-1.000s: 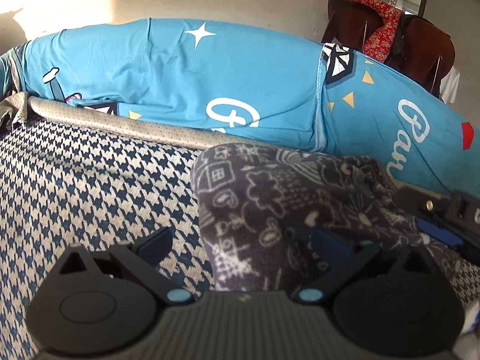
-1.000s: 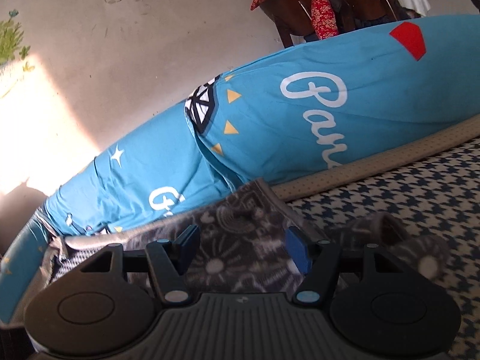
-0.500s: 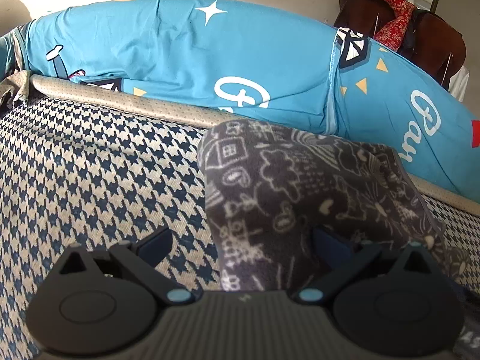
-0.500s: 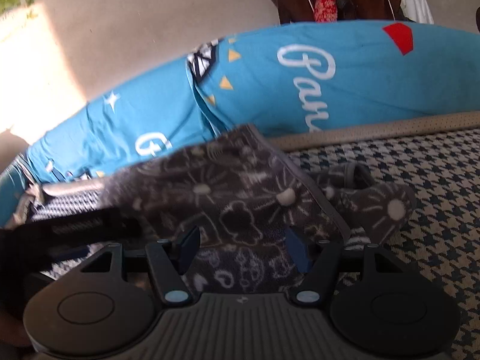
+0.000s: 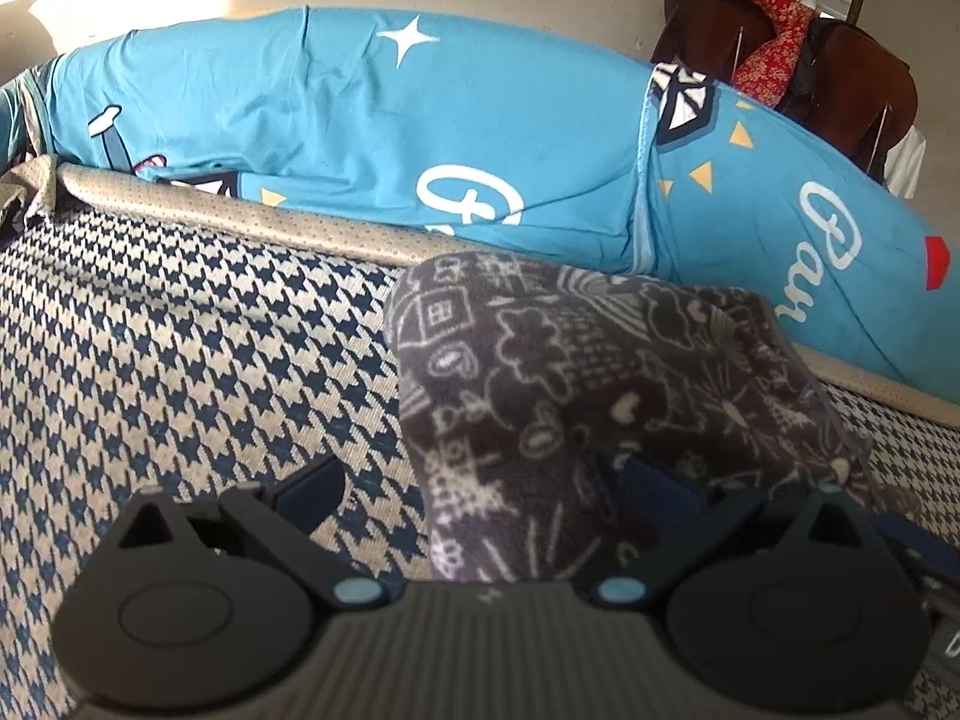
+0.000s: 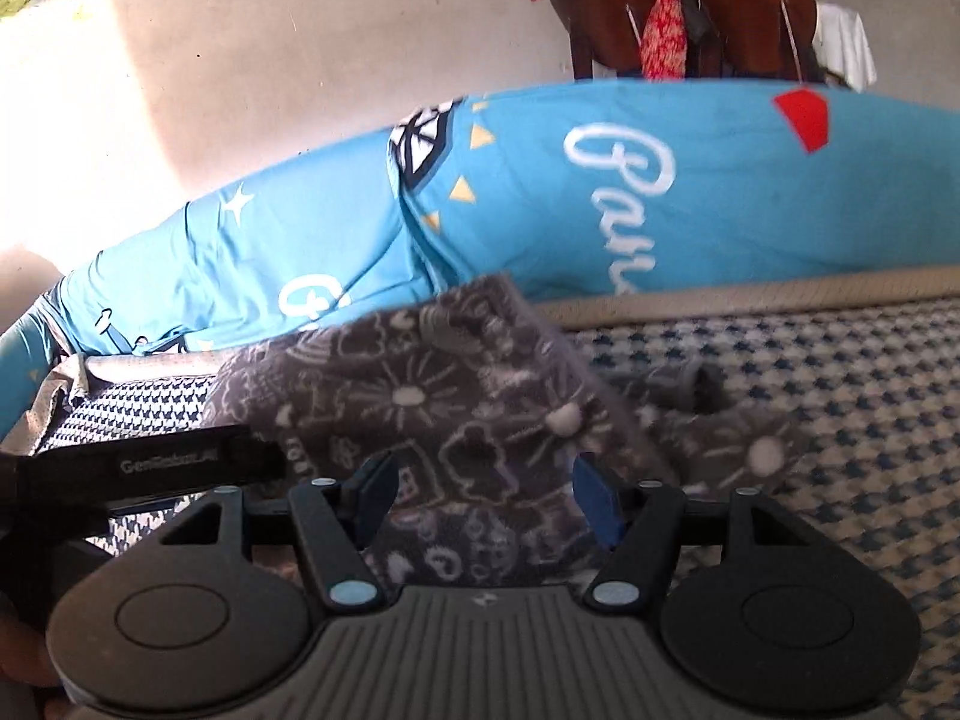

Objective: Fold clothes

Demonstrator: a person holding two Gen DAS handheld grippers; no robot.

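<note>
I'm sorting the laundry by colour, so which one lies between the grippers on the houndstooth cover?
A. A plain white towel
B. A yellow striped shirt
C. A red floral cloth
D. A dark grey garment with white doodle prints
D: the dark grey garment with white doodles lies on the houndstooth cover, in front of both grippers.

left wrist: low, close, angled down over bed (image 5: pixel 180 330) | right wrist: same | shared: grey garment (image 5: pixel 570 372) (image 6: pixel 468 408), blue pillow (image 5: pixel 360 120) (image 6: pixel 720 192)
</note>
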